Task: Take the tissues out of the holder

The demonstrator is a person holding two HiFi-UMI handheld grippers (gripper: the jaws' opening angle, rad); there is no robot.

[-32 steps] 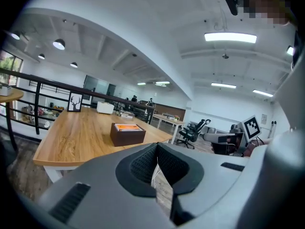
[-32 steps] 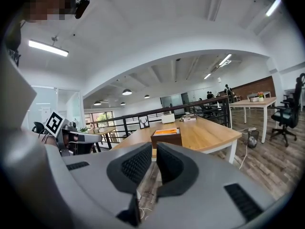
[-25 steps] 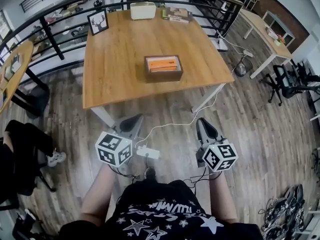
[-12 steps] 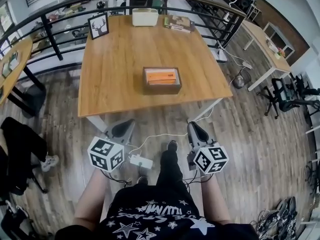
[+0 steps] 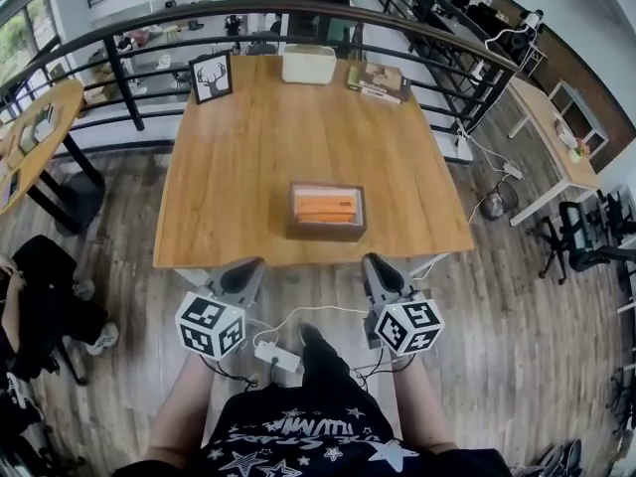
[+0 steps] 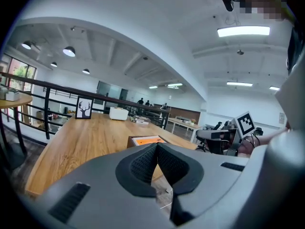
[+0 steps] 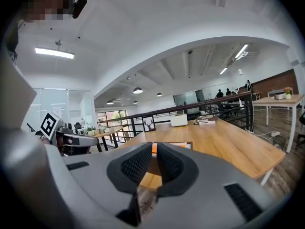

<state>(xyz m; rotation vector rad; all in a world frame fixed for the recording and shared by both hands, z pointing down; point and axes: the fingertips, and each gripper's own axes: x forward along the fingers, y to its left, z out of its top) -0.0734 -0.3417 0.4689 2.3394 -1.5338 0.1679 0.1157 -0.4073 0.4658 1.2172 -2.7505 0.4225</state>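
Left gripper view — holder (image 6: 130, 141) half hidden

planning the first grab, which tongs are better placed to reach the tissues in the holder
Right, narrowly. The right tongs point almost at the right end of the holder; the left tongs sit farther off to its side. Both are shut, empty, and short of the table.
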